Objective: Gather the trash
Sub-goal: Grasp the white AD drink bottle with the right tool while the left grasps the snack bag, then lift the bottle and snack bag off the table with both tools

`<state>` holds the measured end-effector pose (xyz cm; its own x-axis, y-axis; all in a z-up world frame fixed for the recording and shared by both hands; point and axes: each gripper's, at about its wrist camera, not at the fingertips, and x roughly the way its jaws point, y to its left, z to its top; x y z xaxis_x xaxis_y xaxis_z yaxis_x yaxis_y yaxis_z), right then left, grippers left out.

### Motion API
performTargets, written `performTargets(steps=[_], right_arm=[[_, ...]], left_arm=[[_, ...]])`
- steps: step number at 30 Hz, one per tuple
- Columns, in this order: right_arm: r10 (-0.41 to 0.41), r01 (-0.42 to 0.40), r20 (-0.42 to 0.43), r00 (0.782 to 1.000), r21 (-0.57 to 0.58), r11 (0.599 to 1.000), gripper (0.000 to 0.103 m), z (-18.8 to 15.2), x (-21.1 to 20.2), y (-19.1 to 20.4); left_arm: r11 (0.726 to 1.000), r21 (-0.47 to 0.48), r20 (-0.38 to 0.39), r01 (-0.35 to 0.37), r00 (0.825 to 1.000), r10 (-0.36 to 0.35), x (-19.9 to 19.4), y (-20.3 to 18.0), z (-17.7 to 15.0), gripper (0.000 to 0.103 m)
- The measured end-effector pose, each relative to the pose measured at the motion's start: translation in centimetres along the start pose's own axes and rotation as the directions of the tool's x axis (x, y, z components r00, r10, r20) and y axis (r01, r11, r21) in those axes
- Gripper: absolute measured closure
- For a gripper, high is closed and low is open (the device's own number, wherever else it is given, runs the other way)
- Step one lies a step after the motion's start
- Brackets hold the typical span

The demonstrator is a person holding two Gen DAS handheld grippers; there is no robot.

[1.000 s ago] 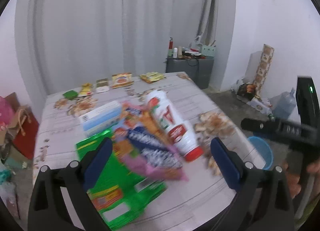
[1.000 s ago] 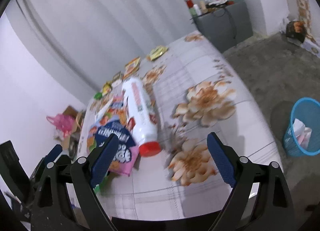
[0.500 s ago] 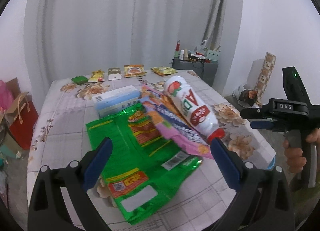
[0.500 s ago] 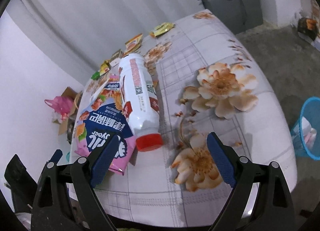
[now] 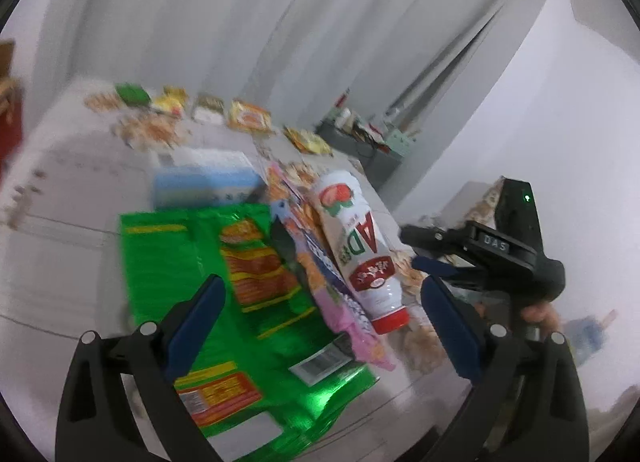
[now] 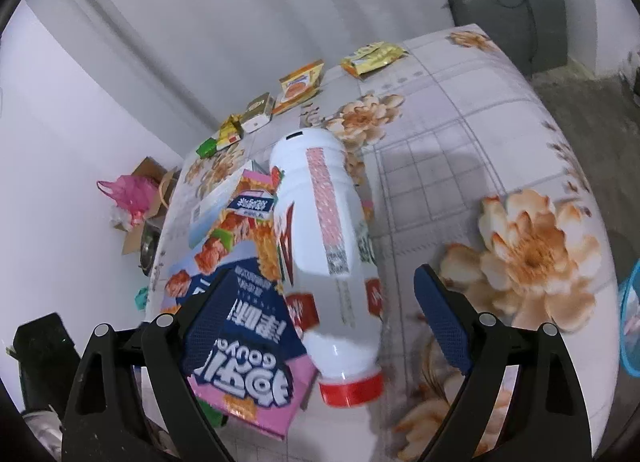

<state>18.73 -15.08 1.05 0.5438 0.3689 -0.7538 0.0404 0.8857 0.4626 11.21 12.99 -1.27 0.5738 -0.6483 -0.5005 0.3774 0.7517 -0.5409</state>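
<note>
**Two open tools poised over trash on a flowered bench**

The right tool (image 6: 320, 314) has its blue-padded fingers spread wide apart, gripping nothing. Between them, lying on its side, is a white bottle (image 6: 324, 246) whose red cap (image 6: 351, 388) points back toward the tool. The bottle's neck sits in the gap, nearer the left finger, though whether either pad touches it cannot be told. Just left of the bottle, partly under that left finger, lies a pink and blue snack bag (image 6: 248, 342).

The left tool (image 5: 320, 318) is also spread apart and empty. Below its fingers a green snack bag (image 5: 192, 262) lies flat, reaching past the left finger. The pink bag and bottle lie ahead toward its right finger. Farther ahead sits a pale blue box (image 5: 206, 178).

Both rest on a bench (image 6: 480, 110) covered in a flower-print cloth. Small packets (image 6: 300, 84) line its far edge. To the right tool's far right, a blue basket (image 6: 630, 326) stands on the floor.
</note>
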Motion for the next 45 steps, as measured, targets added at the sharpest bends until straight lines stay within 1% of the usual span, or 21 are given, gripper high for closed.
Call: performTargets(steps=[2,6,11,13,16,18,22,23,24,25,27,28,29,30,33,36,39,45], right_arm=[[-0.004,0.004,-0.011,1.0,-0.005,1.0,0.018,0.2,0.6,0.2],[-0.003,0.003,-0.037,0.999,0.003,1.0,0.02,0.3,1.6,0.2],[0.02,-0.019,-0.059,0.998,0.011,1.0,0.024,0.5,2.7,0.3],[0.022,-0.022,-0.067,0.998,0.013,1.0,0.026,0.5,3.2,0.4],[0.018,-0.017,-0.069,0.997,0.016,1.0,0.029,0.6,3.6,0.5],[0.017,-0.016,-0.074,0.997,0.022,1.0,0.031,0.5,3.9,0.4],[-0.001,0.002,-0.08,0.997,0.022,1.0,0.032,0.5,4.2,0.2],[-0.006,0.008,-0.083,0.997,0.024,1.0,0.032,0.5,4.3,0.1],[-0.009,0.011,-0.086,0.996,0.026,1.0,0.034,0.5,4.4,0.0],[-0.011,0.014,-0.088,0.996,0.029,0.999,0.035,0.5,4.5,-0.1],[-0.015,0.018,-0.094,0.995,0.041,0.999,0.039,0.5,4.7,-0.4],[-0.016,0.02,-0.097,0.995,0.048,0.999,0.04,0.5,4.8,-0.6],[-0.015,0.02,-0.098,0.995,0.053,0.998,0.043,0.5,4.9,-0.7],[-0.009,0.015,-0.097,0.995,0.06,0.998,0.044,0.4,4.8,-0.9],[-0.01,0.017,-0.092,0.996,0.072,0.997,0.045,0.3,4.7,-1.3],[-0.016,0.023,-0.083,0.996,0.079,0.997,0.045,0.1,4.1,-1.6],[-0.042,0.047,-0.071,0.997,0.07,0.996,0.046,-0.4,3.2,-2.0],[-0.083,0.088,-0.057,0.995,0.078,0.993,0.046,-2.0,0.9,-3.6]], left_arm=[[0.999,-0.037,-0.041,0.03,0.999,-0.032,1.4,0.3,0.6,0.007],[0.995,-0.081,-0.081,0.053,0.995,-0.059,3.2,0.4,1.2,0.013],[0.993,-0.12,-0.129,0.0,0.992,-0.015,5.4,0.7,1.3,0.024],[0.993,-0.118,-0.129,-0.027,0.992,0.011,6.2,0.7,1.4,0.027],[0.991,-0.126,-0.123,-0.041,0.992,0.026,6.7,0.9,1.6,0.034],[0.991,-0.126,-0.125,-0.054,0.991,0.038,7.0,0.8,1.6,0.041],[0.99,-0.11,-0.139,-0.09,0.987,0.074,7.4,0.4,1.5,0.051],[0.989,-0.094,-0.147,-0.111,0.985,0.096,7.5,0.2,1.4,0.055],[0.989,-0.083,-0.146,-0.122,0.983,0.109,7.5,0.1,1.4,0.059],[0.988,-0.06,-0.146,-0.144,0.98,0.134,7.5,-0.2,1.4,0.061],[0.985,-0.043,-0.147,-0.165,0.977,0.157,7.6,-0.3,1.4,0.07],[0.984,-0.035,-0.147,-0.174,0.975,0.167,7.6,-0.4,1.4,0.072],[0.984,-0.029,-0.147,-0.178,0.974,0.172,7.7,-0.5,1.4,0.077],[0.983,-0.022,-0.145,-0.181,0.974,0.176,7.7,-0.6,1.4,0.081],[0.982,0.009,-0.132,-0.189,0.973,0.188,7.6,-1.2,1.4,0.088],[0.984,0.022,-0.122,-0.179,0.976,0.18,7.6,-1.7,1.5,0.092],[0.984,0.035,-0.111,-0.174,0.978,0.177,7.6,-2.2,1.5,0.096],[0.979,0.099,-0.093,-0.177,0.978,0.186,7.4,-4.0,1.3,0.097]])
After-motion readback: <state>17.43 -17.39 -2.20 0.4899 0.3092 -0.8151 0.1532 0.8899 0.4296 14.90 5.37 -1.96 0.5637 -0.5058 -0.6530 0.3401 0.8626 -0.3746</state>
